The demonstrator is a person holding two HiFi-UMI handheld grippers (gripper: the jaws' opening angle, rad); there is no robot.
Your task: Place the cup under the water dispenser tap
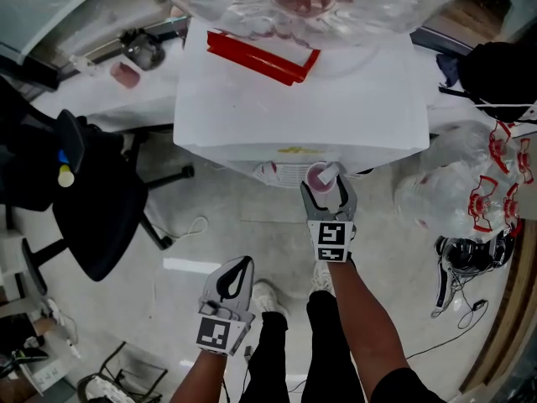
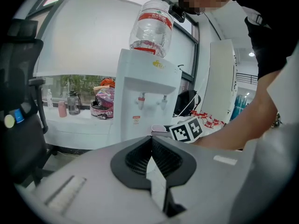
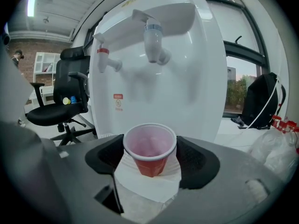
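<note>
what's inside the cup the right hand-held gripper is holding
The cup shows only its pale inner wall, no liquid or object visible. Its bottom is partly hidden behind the near rim in the right gripper view.

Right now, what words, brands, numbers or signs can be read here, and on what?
No text reads clearly.
Label on the water bottle: red, print too blurred.
Sticker on the water dispenser: red-and-white warning sign, words too small.
Right claw and left claw: black-and-white square patterns, no words.
Cup: no print shows.
</note>
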